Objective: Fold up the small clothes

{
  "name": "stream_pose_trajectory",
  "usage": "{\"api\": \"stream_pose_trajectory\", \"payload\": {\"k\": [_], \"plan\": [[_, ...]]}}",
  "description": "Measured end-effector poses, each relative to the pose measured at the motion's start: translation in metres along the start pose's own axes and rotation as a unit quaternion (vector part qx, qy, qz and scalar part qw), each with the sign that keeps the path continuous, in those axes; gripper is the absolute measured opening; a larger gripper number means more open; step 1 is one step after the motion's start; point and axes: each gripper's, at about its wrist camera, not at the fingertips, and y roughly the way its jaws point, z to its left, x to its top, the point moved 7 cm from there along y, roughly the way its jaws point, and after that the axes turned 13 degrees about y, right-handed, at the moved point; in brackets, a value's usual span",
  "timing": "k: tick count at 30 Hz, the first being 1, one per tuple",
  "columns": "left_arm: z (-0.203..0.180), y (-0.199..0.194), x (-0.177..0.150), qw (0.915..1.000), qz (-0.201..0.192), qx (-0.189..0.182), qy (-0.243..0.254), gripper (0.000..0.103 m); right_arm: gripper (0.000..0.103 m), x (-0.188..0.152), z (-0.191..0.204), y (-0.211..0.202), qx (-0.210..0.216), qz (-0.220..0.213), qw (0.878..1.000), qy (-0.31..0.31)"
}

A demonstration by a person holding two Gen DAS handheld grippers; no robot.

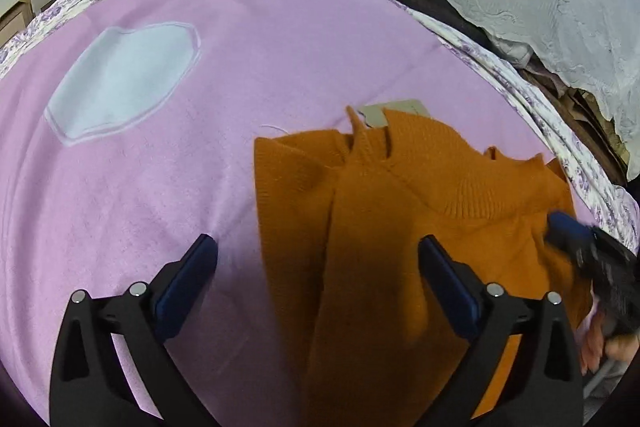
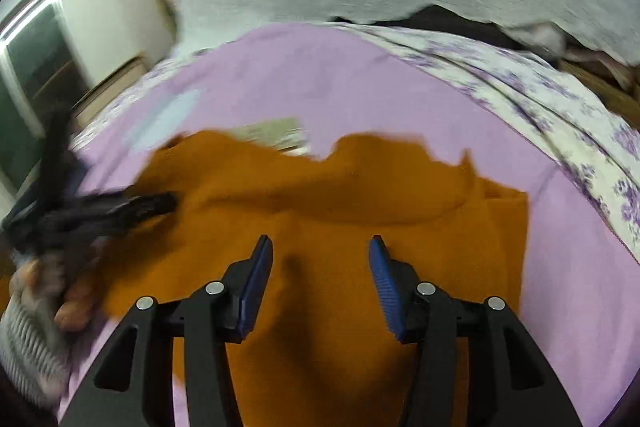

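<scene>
Orange knitted garment (image 1: pixel 400 227) lying partly folded on a pink fleece blanket (image 1: pixel 160 187) spread over the bed — both tools empty.

Left gripper (image 1: pixel 318 251) hovers above the garment's left edge with its jaws spread wide and nothing between them, one finger over blanket, one over knit — likely lined up to take that edge for a fold. Right gripper (image 2: pixel 320 251) points down at the middle of the garment, its jaws parted and released, gripping nothing. A pale card tag (image 1: pixel 394 111) peeks out at the garment's far edge; a light blue patch (image 1: pixel 120 79) sits well apart.
</scene>
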Motion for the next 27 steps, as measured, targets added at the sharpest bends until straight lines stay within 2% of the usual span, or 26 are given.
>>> {"api": "stream_pose_trajectory", "payload": {"k": [1,3,4,7,8,9,10,12,14,15,16,18,22,25,27], "plan": [[-0.001,0.0,0.0,1.0,-0.002,0.006,0.003,0.098,0.045,0.007,-0.016,0.003,-0.002,-0.011,0.999,0.04],[-0.003,-0.003,0.0,0.9998,-0.008,0.014,0.007,0.098,0.014,0.014,-0.049,0.002,0.002,-0.02,0.993,0.116],[-0.002,-0.009,0.0,0.9997,-0.019,0.016,0.005,0.098,0.014,0.015,-0.058,-0.004,0.003,-0.027,0.99,0.136],[-0.004,-0.038,0.01,0.9966,-0.082,0.001,0.005,0.098,0.018,0.018,-0.058,-0.028,0.022,-0.07,0.986,0.147],[-0.009,-0.044,0.014,0.9954,-0.095,-0.002,0.011,0.098,0.02,0.019,-0.051,-0.033,0.037,-0.076,0.987,0.139],[-0.014,-0.046,0.017,0.9945,-0.102,-0.004,0.022,0.098,0.025,0.018,-0.036,-0.034,0.061,-0.073,0.988,0.121],[-0.018,-0.045,0.018,0.9946,-0.099,-0.004,0.029,0.098,0.029,0.015,-0.024,-0.031,0.071,-0.066,0.99,0.101],[-0.025,-0.031,0.016,0.996,-0.077,0.01,0.044,0.098,0.043,0.006,-0.006,-0.02,0.072,-0.048,0.994,0.059],[-0.023,-0.006,0.009,0.9966,-0.023,0.053,0.058,0.099,0.046,-0.005,-0.008,0.001,0.041,-0.022,0.998,0.042],[-0.017,0.004,0.004,0.9963,0.002,0.065,0.055,0.099,0.045,-0.009,-0.016,0.009,0.033,-0.012,0.998,0.048],[-0.012,0.01,0.002,0.9982,0.01,0.047,0.035,0.099,0.043,-0.01,-0.022,0.014,0.041,-0.008,0.997,0.058],[-0.006,0.005,0.004,0.9988,0.002,0.044,0.02,0.099,0.039,-0.007,-0.027,0.009,0.049,-0.016,0.996,0.071],[-0.001,-0.003,0.004,0.9987,-0.015,0.047,0.006,0.099,0.045,-0.003,-0.013,-0.012,0.046,-0.073,0.995,0.045],[-0.004,-0.007,0.007,0.9977,-0.027,0.06,0.013,0.099,0.045,0.0,0.005,-0.01,0.076,-0.071,0.994,0.036],[-0.004,-0.012,0.008,0.9963,-0.037,0.076,0.017,0.099,0.046,-0.001,0.018,0.005,0.056,-0.049,0.997,0.018]]}}
